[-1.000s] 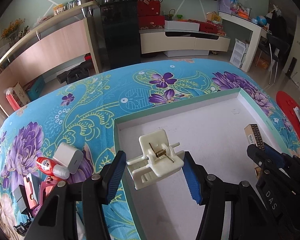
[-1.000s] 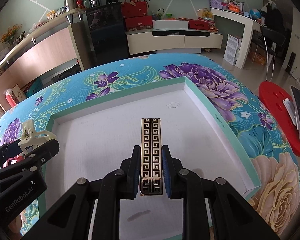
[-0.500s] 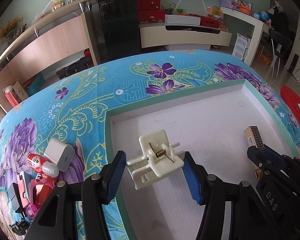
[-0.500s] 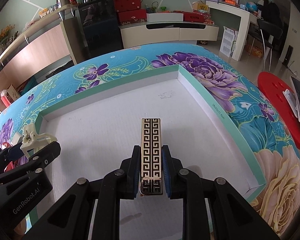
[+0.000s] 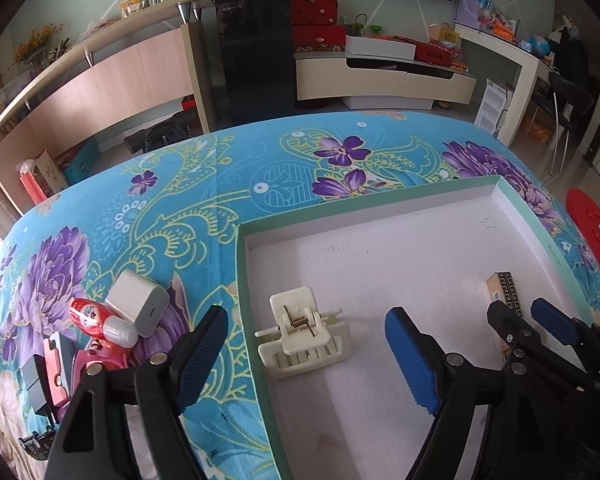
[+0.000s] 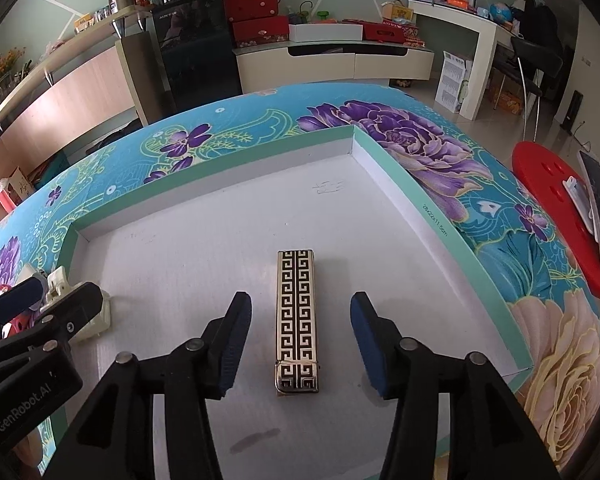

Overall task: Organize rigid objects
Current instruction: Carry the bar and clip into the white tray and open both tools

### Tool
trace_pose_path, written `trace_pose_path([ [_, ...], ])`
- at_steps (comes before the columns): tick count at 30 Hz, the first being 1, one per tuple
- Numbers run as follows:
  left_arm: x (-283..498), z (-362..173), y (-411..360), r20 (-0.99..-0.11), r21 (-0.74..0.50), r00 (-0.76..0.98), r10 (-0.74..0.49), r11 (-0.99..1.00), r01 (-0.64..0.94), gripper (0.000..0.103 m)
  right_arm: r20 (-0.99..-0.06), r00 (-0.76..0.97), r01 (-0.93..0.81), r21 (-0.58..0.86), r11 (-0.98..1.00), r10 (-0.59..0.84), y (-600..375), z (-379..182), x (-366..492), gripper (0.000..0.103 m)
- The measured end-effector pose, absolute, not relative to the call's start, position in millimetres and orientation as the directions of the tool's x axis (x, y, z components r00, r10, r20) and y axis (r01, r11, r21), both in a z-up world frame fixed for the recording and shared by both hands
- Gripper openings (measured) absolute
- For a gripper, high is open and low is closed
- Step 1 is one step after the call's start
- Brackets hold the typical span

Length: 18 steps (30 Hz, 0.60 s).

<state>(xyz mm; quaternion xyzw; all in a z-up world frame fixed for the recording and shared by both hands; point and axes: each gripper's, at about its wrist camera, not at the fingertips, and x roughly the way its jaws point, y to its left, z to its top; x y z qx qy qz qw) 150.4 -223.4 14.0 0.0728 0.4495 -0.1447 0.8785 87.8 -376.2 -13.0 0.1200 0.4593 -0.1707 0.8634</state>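
Left claw point(image 5: 306, 356) wide open around hair clip point(image 5: 303, 332), right claw point(image 6: 300, 344) open astride patterned box point(image 6: 297, 320), clip half-hidden rightward.

We count one shallow white box point(image 5: 440, 208) with a green rim, and inside it two things: one cream hair claw clip point(image 5: 304, 334) and one long gold-and-black patterned box point(image 6: 297, 322). Out on the flowered cloth point(image 5: 180, 200) to the left sits a small heap: one white charger block point(image 5: 138, 302), one red tube with a white cap point(image 5: 100, 322), and some pink pieces point(image 5: 96, 360) we can't separate well enough to number. Two grippers are in play, one left point(image 5: 306, 364) and one right point(image 6: 298, 344), each with two blue-padded fingers.
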Motion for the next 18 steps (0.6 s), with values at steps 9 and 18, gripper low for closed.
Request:
trace_pose_path([
  [9,152.7,23.0,-190.1,-0.796,-0.015,0.588,-0.146,0.975,0.222,0.103,-0.825,0.543,0.387,0.082,0.919,-0.155,-373.6,-11.7,89.5,0.082],
  [18,151.0,29.9,-160.9,-0.769,0.013,0.632,-0.091,0.987,0.158,0.103,-0.779,0.602,0.388,0.092,0.917,-0.176,-371.6,1.0,86.1,0.102],
])
